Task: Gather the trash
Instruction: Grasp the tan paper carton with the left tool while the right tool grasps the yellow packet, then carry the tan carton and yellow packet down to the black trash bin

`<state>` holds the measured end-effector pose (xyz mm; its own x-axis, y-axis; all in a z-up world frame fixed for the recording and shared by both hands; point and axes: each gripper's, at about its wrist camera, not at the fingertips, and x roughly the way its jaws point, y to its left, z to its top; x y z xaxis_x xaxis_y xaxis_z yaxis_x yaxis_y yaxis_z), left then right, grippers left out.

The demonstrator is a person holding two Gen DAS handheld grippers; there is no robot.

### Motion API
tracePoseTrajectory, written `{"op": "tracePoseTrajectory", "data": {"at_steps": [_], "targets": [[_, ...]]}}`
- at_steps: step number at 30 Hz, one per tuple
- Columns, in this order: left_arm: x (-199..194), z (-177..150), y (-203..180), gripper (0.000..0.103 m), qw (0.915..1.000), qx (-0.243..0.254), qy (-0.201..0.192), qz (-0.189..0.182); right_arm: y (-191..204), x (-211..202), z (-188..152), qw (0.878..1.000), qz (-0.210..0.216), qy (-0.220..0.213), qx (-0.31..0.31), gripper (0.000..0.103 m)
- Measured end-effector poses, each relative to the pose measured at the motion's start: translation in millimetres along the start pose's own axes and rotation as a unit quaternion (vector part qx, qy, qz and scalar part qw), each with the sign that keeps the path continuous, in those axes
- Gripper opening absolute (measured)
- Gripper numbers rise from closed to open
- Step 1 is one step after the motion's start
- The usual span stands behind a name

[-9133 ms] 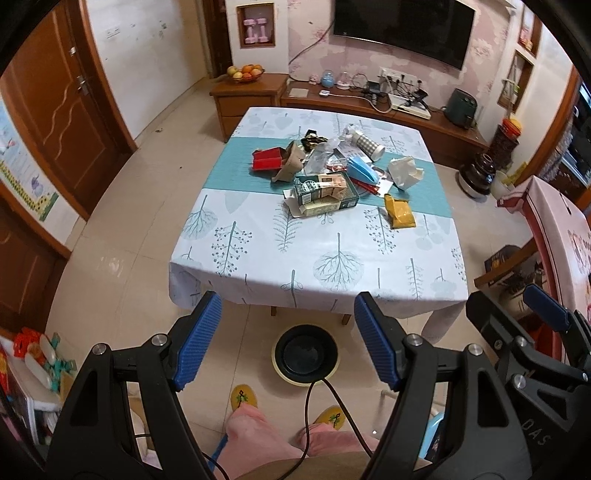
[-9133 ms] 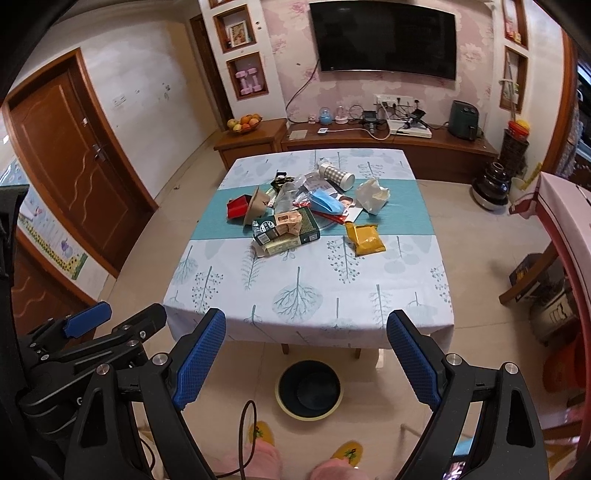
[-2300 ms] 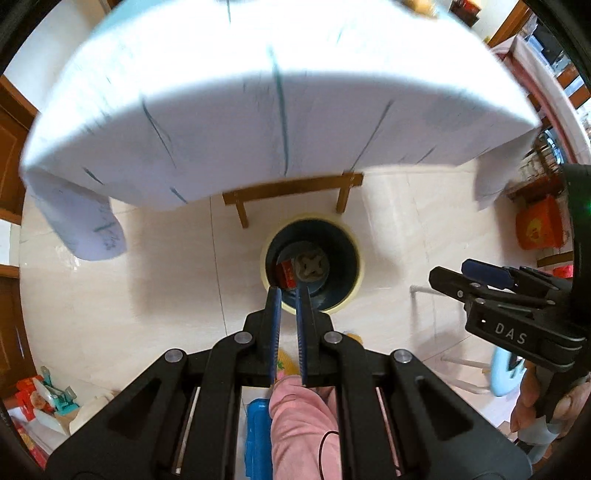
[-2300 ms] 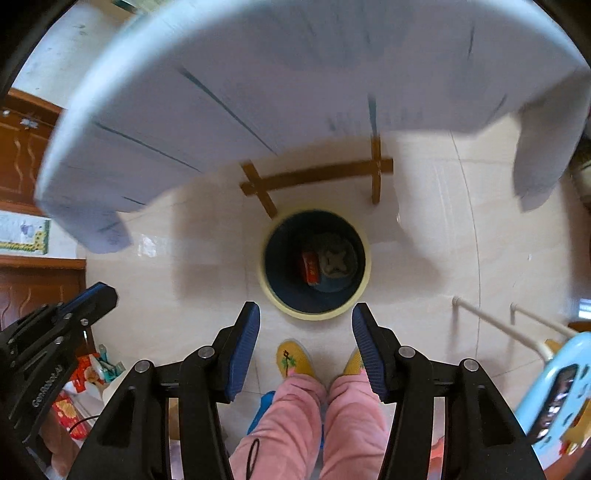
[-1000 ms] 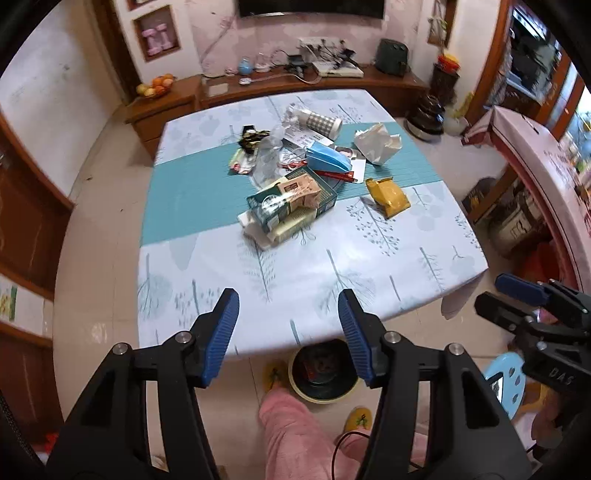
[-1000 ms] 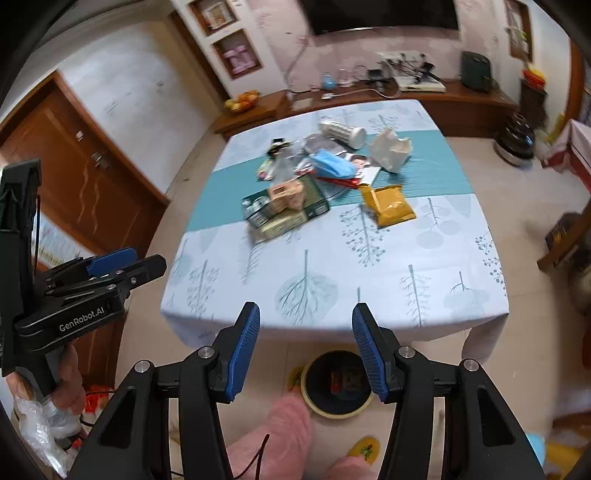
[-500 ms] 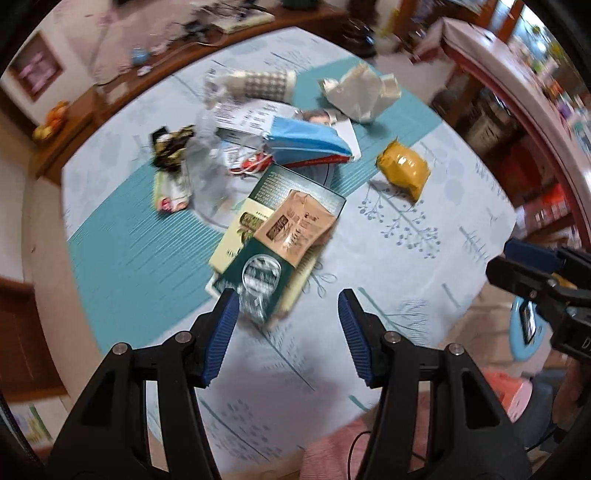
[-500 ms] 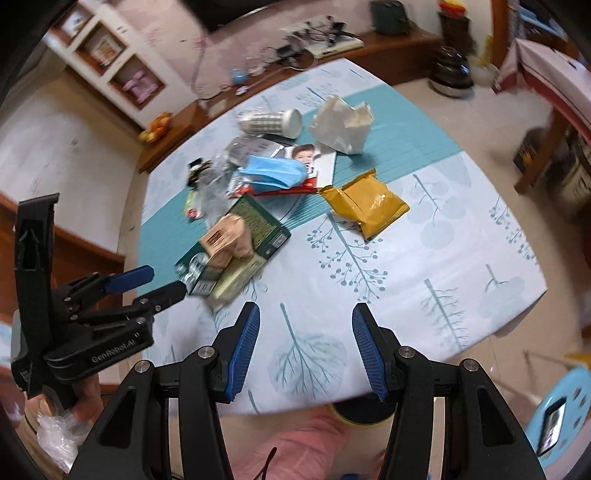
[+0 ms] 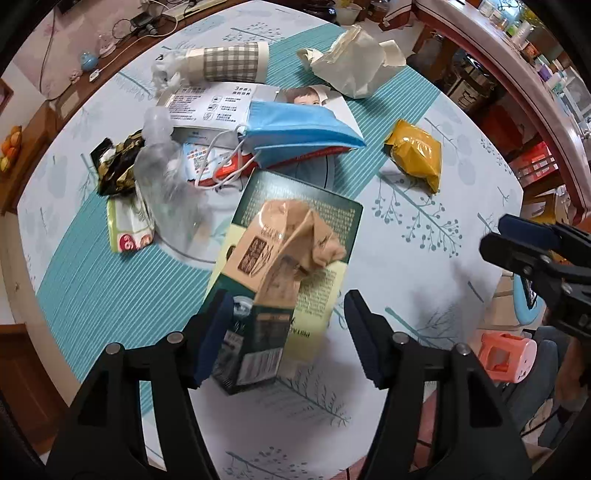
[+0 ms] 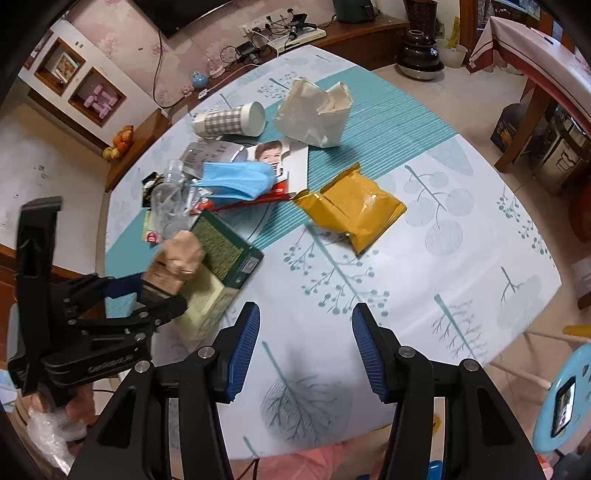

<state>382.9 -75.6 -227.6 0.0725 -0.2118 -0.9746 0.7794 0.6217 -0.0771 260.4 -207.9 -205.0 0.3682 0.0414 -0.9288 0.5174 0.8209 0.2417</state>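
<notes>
A crumpled tan carton lies on a dark green box on the table. My left gripper points down over them with its jaws opening. The carton's near end sits between the blue pads, which do not press on it. In the right wrist view the same left gripper is at the carton. My right gripper hangs open over bare tablecloth, short of a yellow snack packet. A blue face mask, a clear bottle, a checked paper cup and crumpled white paper lie beyond.
A dark wrapper and a small green-white packet lie left of the bottle. The table edge runs near my right gripper, with a blue stool and a pink stool past it. A wooden sideboard stands behind.
Both grippers have come down and in over the table, rolling as they went. The left one now straddles the tan carton and its jaws stand a little wider.
</notes>
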Motion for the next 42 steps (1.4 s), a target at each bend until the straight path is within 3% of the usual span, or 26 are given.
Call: {"op": "tracePoseTrajectory", "data": {"at_steps": [3, 8, 15, 21, 27, 30, 32, 34, 37, 42], "targets": [[8.8, 6.6, 4.4, 0.059, 0.9997, -0.006, 0.014, -0.017, -4.0, 9.0, 8.1, 1.000, -0.007, -0.003, -0.003, 0.053], [24.0, 11.5, 10.9, 0.059, 0.9993, -0.017, 0.026, -0.022, -9.8, 17.5, 24.4, 0.999, -0.025, -0.020, -0.017, 0.062], [33.0, 13.9, 13.6, 0.059, 0.9991, -0.022, 0.028, -0.023, -7.0, 44.8, 46.1, 0.992, -0.093, -0.022, -0.088, 0.062], [25.7, 11.8, 30.9, 0.041, 0.9975, -0.061, 0.023, -0.028, -14.6, 75.1, 58.6, 0.985, -0.111, -0.005, -0.129, 0.066], [9.0, 5.1, 46.4, 0.035, 0.9952, -0.096, 0.006, -0.013, -29.7, 98.1, 69.1, 0.987, -0.098, 0.020, -0.127, 0.066], [-0.8, 1.6, 49.5, 0.035, 0.9939, -0.110, -0.002, -0.010, -35.8, 98.5, 73.6, 0.989, -0.086, 0.010, -0.116, 0.054], [-8.9, -2.2, 49.9, 0.035, 0.9930, -0.118, -0.010, -0.007, -37.0, 99.8, 77.8, 0.989, -0.085, 0.009, -0.117, 0.024], [-15.9, -5.2, 50.5, 0.035, 0.9925, -0.122, -0.015, -0.003, -38.7, 99.9, 80.3, 0.991, -0.071, 0.017, -0.114, 0.009], [-24.9, -11.9, 50.0, 0.035, 0.9914, -0.130, -0.020, 0.003, -43.1, 98.2, 80.6, 0.993, -0.053, 0.021, -0.099, 0.001], [-37.1, -20.7, 48.3, 0.035, 0.9884, -0.149, -0.029, 0.003, -48.4, 78.5, 79.8, 0.996, -0.012, 0.016, -0.084, 0.001]]}}
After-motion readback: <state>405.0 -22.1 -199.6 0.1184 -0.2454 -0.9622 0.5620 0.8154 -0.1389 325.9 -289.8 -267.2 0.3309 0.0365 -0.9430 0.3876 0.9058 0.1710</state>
